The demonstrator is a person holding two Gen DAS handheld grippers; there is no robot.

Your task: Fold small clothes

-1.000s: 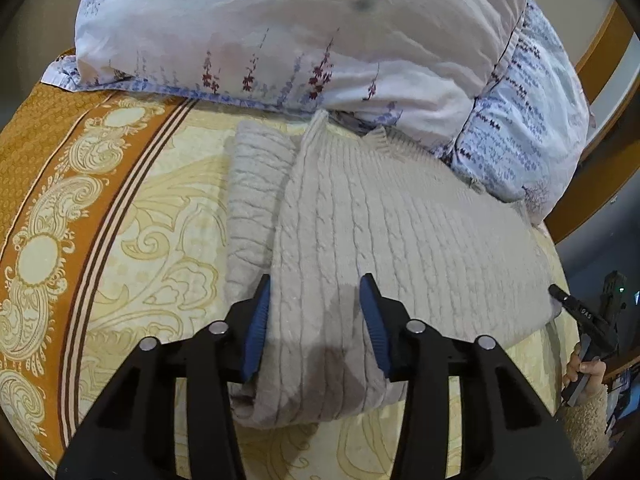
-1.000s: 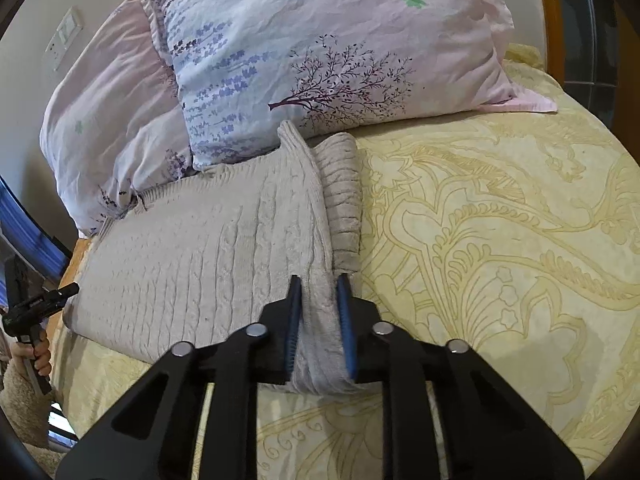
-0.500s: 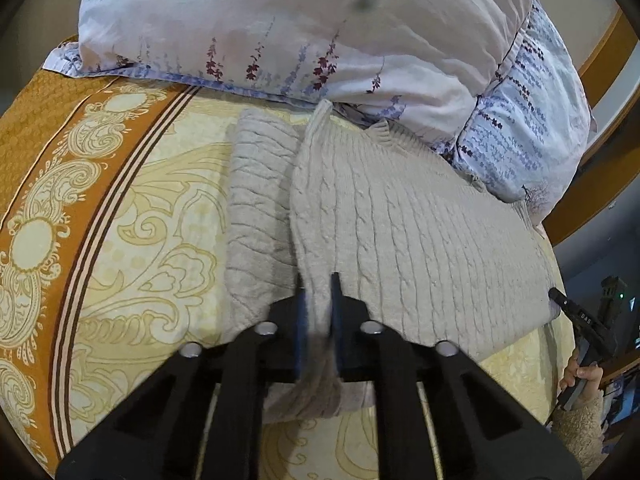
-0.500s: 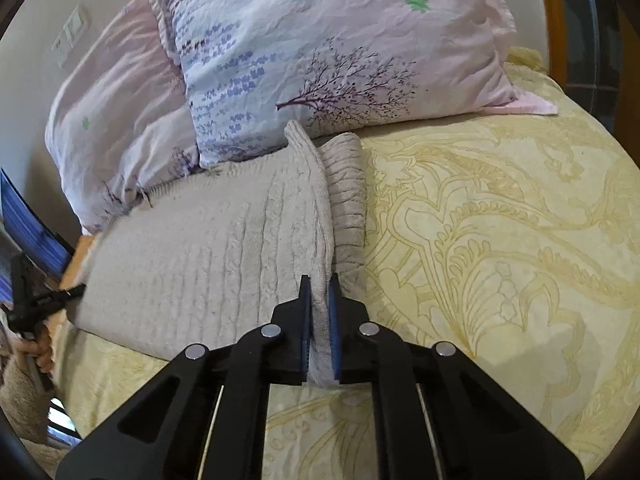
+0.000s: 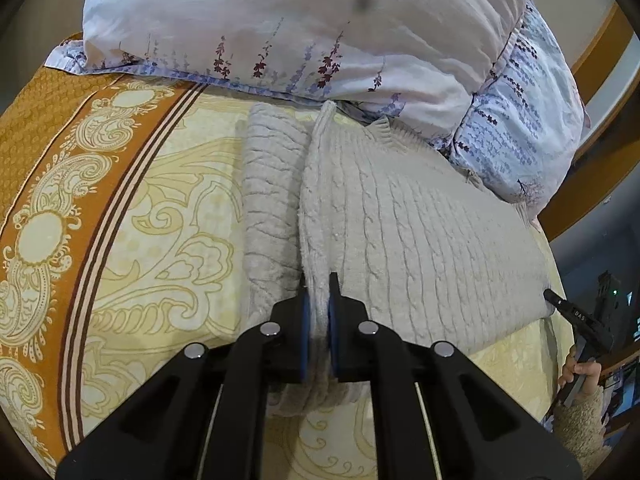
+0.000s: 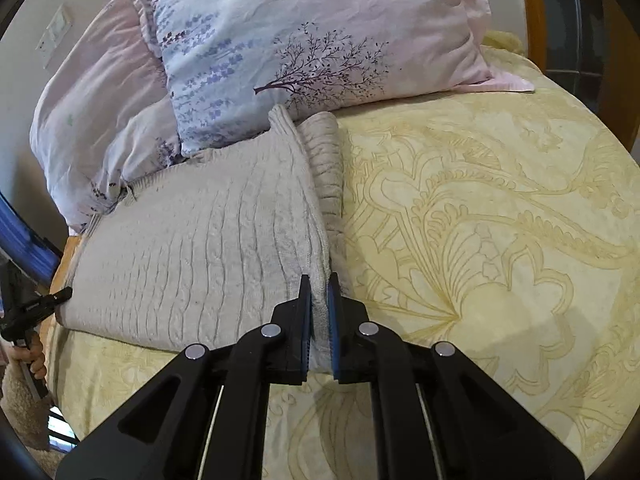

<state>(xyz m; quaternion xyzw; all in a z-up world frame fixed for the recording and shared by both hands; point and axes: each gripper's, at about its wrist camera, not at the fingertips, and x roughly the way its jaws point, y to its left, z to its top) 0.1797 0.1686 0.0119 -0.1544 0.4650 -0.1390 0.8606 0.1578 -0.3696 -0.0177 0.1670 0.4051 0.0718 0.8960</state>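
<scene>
**Two hand-held grippers pinch the edges of a beige sweater on a bed**

Two black hand-held grippers with blue pads each hold a pale beige cable-knit sweater [image 5: 420, 240] that lies spread on a bed. The bed wears a cream bedspread with a yellow paisley pattern and an orange border [image 5: 132, 216].

In the left wrist view, the left hand-held gripper [image 5: 318, 312] pinches a raised ridge of knit at the sweater's left edge. Its jaws are opening slightly, yet the blue pads still press on the fabric between them. A folded-over sleeve [image 5: 272, 208] lies flat just beside this ridge, on its left.

In the right wrist view, the right hand-held gripper [image 6: 320, 312] is closed tight on a matching ridge at the sweater's right edge, with a narrow strip of sleeve running alongside, on its right.

Behind the sweater, touching its far end, rest two floral pillows: a pale pink pillow printed with purple flower stems and a green clover [image 5: 300, 20], and a lilac-patterned pillow [image 5: 520, 120] beside it.

At each view's outer edge, the other gripper's black tip shows, held by a hand in a fuzzy beige sleeve [image 5: 580, 420].
</scene>
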